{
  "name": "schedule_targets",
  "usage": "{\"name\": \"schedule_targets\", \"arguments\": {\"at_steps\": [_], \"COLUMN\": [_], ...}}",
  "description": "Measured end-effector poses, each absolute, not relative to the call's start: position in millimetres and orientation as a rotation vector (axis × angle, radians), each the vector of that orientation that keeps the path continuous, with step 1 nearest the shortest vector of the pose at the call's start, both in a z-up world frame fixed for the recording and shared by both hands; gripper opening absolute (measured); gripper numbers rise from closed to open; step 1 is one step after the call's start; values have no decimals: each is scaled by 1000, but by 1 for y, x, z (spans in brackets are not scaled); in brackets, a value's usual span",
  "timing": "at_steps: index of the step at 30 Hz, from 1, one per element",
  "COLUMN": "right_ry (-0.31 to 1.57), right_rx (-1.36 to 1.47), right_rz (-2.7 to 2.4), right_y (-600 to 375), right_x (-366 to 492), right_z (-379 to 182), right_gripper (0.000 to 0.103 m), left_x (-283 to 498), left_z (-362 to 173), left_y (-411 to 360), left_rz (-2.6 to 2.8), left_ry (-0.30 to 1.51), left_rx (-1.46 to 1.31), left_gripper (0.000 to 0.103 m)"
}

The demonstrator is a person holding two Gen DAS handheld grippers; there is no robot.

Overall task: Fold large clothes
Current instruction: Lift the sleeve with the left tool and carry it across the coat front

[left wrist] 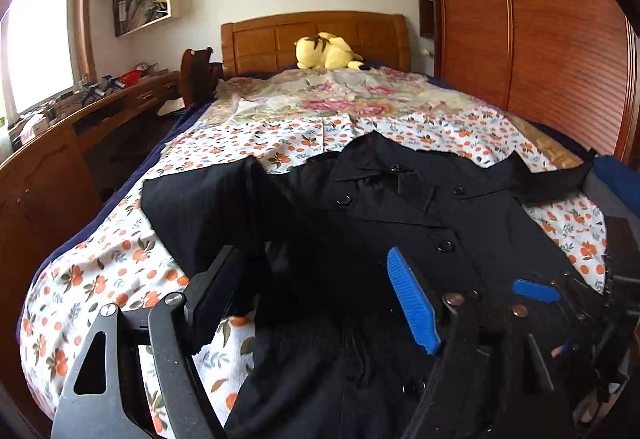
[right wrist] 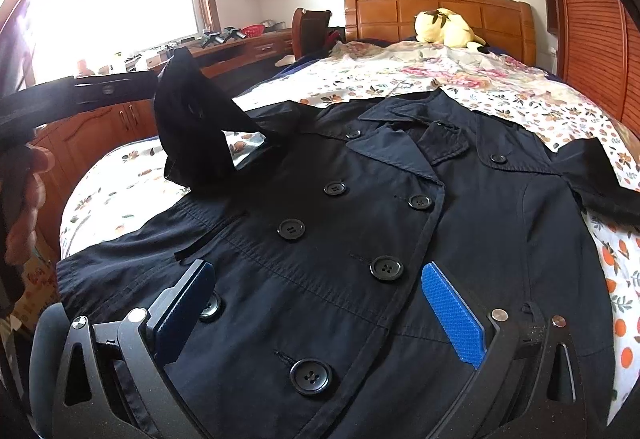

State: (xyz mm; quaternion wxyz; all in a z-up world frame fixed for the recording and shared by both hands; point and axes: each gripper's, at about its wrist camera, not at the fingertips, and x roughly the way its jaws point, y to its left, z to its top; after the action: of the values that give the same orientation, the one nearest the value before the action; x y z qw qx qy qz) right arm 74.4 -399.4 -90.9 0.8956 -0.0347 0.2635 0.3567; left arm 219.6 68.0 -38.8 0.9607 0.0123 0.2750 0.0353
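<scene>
A black double-breasted coat [right wrist: 360, 199] lies face up on the bed with its buttons showing. My right gripper [right wrist: 318, 295] is open low over the coat's front, and its blue pads [right wrist: 452, 315] stand wide apart on either side of the button rows. One sleeve [right wrist: 192, 131] stands folded up off the bed at the coat's left side. My left gripper [left wrist: 316, 279] is open with that sleeve's [left wrist: 200, 207] dark cloth lying loose between its fingers; the pads do not press on it. The other sleeve [left wrist: 552, 179] lies spread to the right.
The bed carries an orange-print sheet [left wrist: 100, 279] and a floral cover [left wrist: 340, 99]. A yellow plush toy [left wrist: 326, 51] rests by the wooden headboard [left wrist: 312, 35]. A wooden desk [left wrist: 60, 143] runs along the left and a wardrobe [left wrist: 540, 39] along the right.
</scene>
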Motion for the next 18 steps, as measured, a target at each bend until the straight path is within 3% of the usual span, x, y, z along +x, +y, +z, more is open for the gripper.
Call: {"name": "schedule_targets", "arguments": {"at_steps": [6, 18], "right_ry": [549, 534], "right_rx": [-87, -115], "right_rz": [736, 717], "right_y": [-398, -402], "right_x": [71, 61], "right_z": [-92, -91], "right_gripper": [103, 103], "left_x": [212, 288], "left_z": [-49, -82], "left_y": [89, 185], "left_rz": [130, 64], "left_ry": [568, 674], "left_rx": [12, -180], "left_gripper": [77, 77]}}
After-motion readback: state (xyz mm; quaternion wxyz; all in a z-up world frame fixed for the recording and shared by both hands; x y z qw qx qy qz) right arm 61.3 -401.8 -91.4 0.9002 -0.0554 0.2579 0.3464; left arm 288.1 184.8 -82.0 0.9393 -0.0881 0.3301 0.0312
